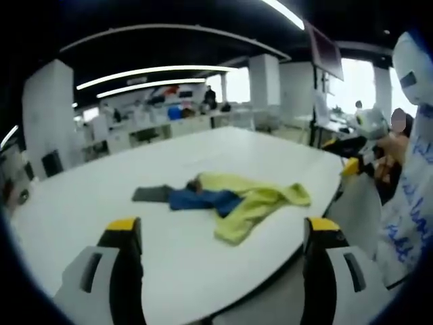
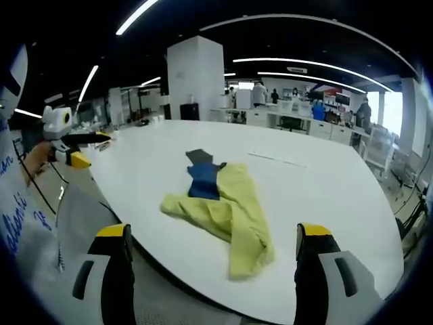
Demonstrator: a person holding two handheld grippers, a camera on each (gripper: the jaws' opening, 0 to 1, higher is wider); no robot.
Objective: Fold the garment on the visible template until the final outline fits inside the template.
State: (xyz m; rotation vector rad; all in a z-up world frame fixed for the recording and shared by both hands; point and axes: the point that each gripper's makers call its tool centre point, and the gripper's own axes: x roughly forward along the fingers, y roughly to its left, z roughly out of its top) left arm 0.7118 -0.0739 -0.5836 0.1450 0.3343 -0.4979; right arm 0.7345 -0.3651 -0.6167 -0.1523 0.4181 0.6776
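Note:
A crumpled yellow garment [image 1: 260,201] [image 2: 233,210] lies on the white table [image 1: 101,196] [image 2: 325,196]. A blue cloth [image 1: 203,199] [image 2: 203,179] overlaps one end of it, and a flat dark grey piece [image 1: 152,194] [image 2: 198,157] lies beyond the blue one. My left gripper [image 1: 223,227] hovers short of the table edge, open, jaws wide apart and holding nothing. It appears again as the left gripper [image 2: 84,147] at the left of the right gripper view. My right gripper [image 2: 213,231] is also open and holds nothing, near the table's edge. In the left gripper view the right gripper [image 1: 358,161] shows at the right.
A person's white sleeve [image 1: 409,217] with blue writing is at the table's edge. Desks, chairs and people stand in the background [image 2: 298,108]. A white pillar [image 2: 196,78] rises behind the table. A faint line [image 2: 274,158] marks the tabletop past the garment.

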